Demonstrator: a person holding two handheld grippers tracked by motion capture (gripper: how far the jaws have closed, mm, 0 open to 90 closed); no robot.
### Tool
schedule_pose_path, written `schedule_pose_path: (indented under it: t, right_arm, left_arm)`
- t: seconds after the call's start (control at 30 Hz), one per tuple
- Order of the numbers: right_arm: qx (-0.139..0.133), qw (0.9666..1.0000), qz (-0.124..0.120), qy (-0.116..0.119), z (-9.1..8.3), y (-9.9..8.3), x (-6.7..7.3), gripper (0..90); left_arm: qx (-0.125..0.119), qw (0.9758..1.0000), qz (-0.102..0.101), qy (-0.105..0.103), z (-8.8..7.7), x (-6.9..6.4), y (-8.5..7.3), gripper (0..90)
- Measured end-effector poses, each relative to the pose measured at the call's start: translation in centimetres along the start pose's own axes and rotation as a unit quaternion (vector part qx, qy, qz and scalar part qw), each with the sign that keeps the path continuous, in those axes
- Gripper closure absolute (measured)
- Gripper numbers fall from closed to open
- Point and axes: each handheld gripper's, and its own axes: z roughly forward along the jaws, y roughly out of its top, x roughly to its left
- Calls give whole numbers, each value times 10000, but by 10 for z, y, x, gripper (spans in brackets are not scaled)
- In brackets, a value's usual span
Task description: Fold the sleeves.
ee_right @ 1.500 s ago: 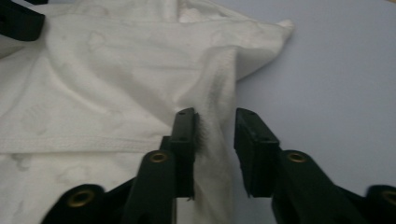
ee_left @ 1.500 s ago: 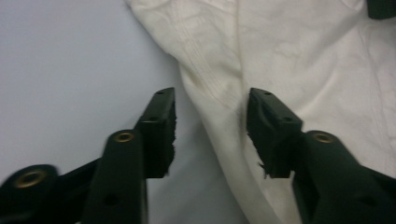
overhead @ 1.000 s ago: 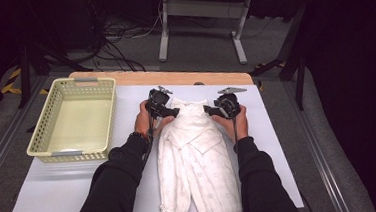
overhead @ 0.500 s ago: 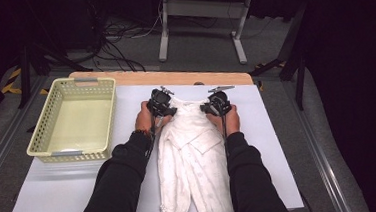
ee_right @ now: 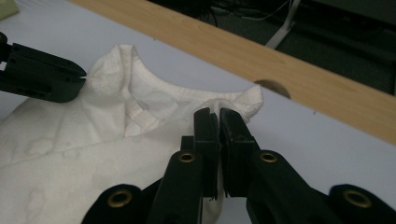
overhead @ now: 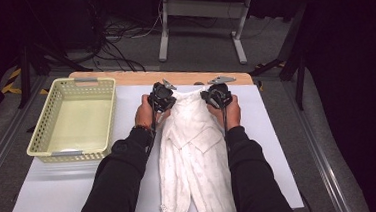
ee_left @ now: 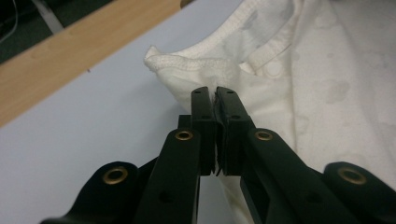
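Note:
A white baby garment [overhead: 194,150] lies lengthwise on the white table top [overhead: 274,145], neckline at the far end. My left gripper [overhead: 161,97] is at its left shoulder. In the left gripper view the jaws [ee_left: 215,91] have just been closing and now pinch a fold of the garment [ee_left: 327,70] beside the ribbed collar. My right gripper [overhead: 217,95] is at the right shoulder. Its jaws [ee_right: 215,112] have also just been closing and pinch the garment [ee_right: 70,149] at the shoulder corner. The left gripper's fingertips [ee_right: 70,77] hold the other shoulder in the right gripper view.
A pale yellow-green plastic basket [overhead: 71,119] stands at the left of the table. A bare wooden strip [overhead: 134,77] runs along the table's far edge. Metal table legs [overhead: 239,37] and cables stand on the floor beyond.
The right gripper has moved inward to the garment's right shoulder. Both grippers have closed on the fabric and risen a little, lifting and bunching the shoulders.

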Motion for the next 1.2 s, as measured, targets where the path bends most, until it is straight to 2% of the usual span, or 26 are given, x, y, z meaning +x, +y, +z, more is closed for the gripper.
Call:
schedule_pose_path:
  t: [0.1, 0.23, 0.27, 0.33, 0.37, 0.47, 0.53, 0.63, 0.73, 0.77, 0.8, 0.83, 0.87, 0.9, 0.97, 1.0, 1.03, 1.07, 1.13, 1.2]
  right_arm:
    - [-200, 9997, -122, -30, -12, 8, 4, 870]
    - [-435, 9989, -165, 33, -29, 11, 8, 870]
    - [-485, 9987, -157, 71, -33, 11, 9, 870]
    - [-576, 9980, -237, 135, -44, 10, 12, 870]
    - [-673, 9972, -261, 199, -50, 9, 14, 869]
    - [-905, 9944, -385, 375, -71, 3, 20, 869]
    - [-1008, 9927, -445, 493, -84, -5, 23, 870]
    - [-1204, 9893, -488, 661, -105, -16, 26, 869]
    - [-1383, 9851, -610, 816, -125, -26, 32, 869]
    - [-1383, 9851, -610, 816, -125, -26, 32, 869]
    - [-1453, 9821, -747, 937, -138, -36, 38, 869]
    - [-1453, 9821, -747, 937, -138, -36, 38, 869]
    - [-1470, 9813, -789, 961, -142, -39, 40, 869]
    - [-1522, 9786, -846, 1096, -153, -50, 45, 868]
    - [-1554, 9770, -930, 1129, -161, -57, 50, 868]
    - [-1563, 9761, -993, 1139, -166, -62, 53, 868]
    - [-1586, 9744, -1095, 1158, -170, -66, 56, 867]
    - [-1611, 9725, -1239, 1141, -175, -70, 59, 872]
    - [-1615, 9716, -1322, 1118, -179, -75, 61, 892]
    - [-1596, 9710, -1264, 1255, -185, -84, 63, 889]
  left_arm:
    - [-186, 9998, 29, -13, -13, -2, 3, 868]
    - [-435, 9989, 183, 8, -32, -7, 2, 868]
    - [-497, 9984, 260, 45, -38, -10, 1, 868]
    - [-562, 9962, 621, 246, -50, -19, -3, 869]
    - [-623, 9949, 748, 248, -56, -24, -5, 869]
    - [-869, 9926, 844, 60, -77, -33, -12, 868]
    - [-1017, 9902, 958, -60, -91, -40, -16, 869]
    - [-1083, 9871, 1165, -189, -108, -51, -23, 868]
    - [-1160, 9841, 1329, -219, -121, -63, -32, 869]
    - [-1160, 9841, 1329, -219, -121, -63, -32, 869]
    - [-1193, 9826, 1390, -306, -128, -71, -39, 868]
    - [-1193, 9826, 1390, -306, -128, -71, -39, 868]
    - [-1220, 9816, 1427, -351, -131, -76, -44, 868]
    - [-1264, 9795, 1514, -404, -135, -82, -51, 867]
    - [-1385, 9775, 1513, -490, -139, -89, -60, 866]
    - [-1385, 9775, 1513, -490, -139, -89, -60, 865]
    - [-1462, 9757, 1546, -525, -141, -92, -65, 864]
    - [-1525, 9730, 1602, -656, -144, -98, -73, 864]
    - [-1499, 9728, 1612, -723, -145, -102, -77, 863]
    - [-1478, 9714, 1695, -757, -147, -109, -86, 863]
